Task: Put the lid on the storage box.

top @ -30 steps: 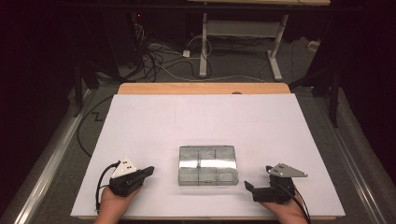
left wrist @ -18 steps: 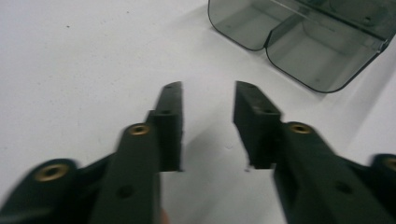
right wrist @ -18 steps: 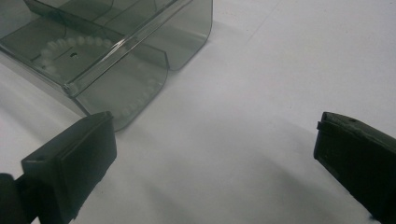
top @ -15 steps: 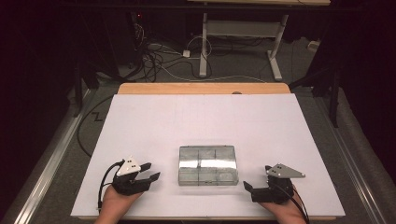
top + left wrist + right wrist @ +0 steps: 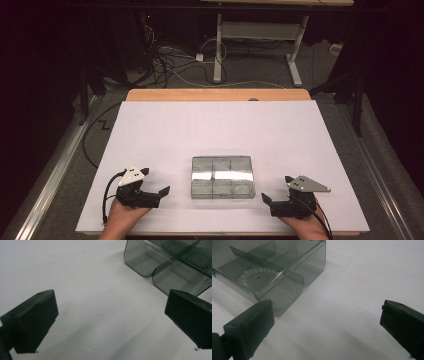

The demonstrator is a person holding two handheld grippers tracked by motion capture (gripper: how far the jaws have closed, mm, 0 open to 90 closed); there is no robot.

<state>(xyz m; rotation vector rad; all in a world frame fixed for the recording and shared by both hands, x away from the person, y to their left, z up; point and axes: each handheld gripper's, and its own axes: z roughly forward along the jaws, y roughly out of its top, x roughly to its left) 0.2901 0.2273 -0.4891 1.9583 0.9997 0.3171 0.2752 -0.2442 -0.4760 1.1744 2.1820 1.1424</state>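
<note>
My left claw (image 5: 161,192) has swung since a second ago: its jaws now point right, toward the clear compartment box (image 5: 222,177), and its grey plate has come into view on top. My right claw (image 5: 270,201) has held its place, jaws aimed left at the box. Both stand wide and empty, so I judge the approach from both ends is just starting. The box lies flat on the white counter (image 5: 215,125) between the claws, near my edge, touching neither. Its long axis runs left to right, short ends facing each claw, lid apparently closed.
</note>
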